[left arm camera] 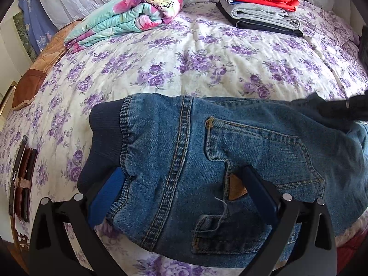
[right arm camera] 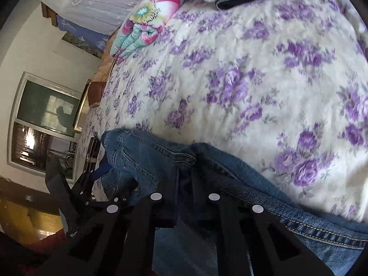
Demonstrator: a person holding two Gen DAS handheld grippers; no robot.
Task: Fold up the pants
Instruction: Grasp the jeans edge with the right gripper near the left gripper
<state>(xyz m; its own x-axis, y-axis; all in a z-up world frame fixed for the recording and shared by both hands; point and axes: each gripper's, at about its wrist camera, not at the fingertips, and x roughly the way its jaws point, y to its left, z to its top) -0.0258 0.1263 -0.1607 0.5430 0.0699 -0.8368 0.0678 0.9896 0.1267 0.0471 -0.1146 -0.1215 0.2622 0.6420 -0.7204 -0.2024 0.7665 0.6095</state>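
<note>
Blue denim pants with a dark ribbed waistband lie on the floral bedspread, back pocket up. My left gripper is open, its fingers spread wide over the waist end, lying on the denim. In the right wrist view my right gripper is shut on a bunched fold of the pants, near the bed's front edge. The left gripper shows at the left of that view.
A folded floral quilt lies at the back left. A stack of folded clothes sits at the back right. Belts lie at the bed's left edge. A window is on the wall.
</note>
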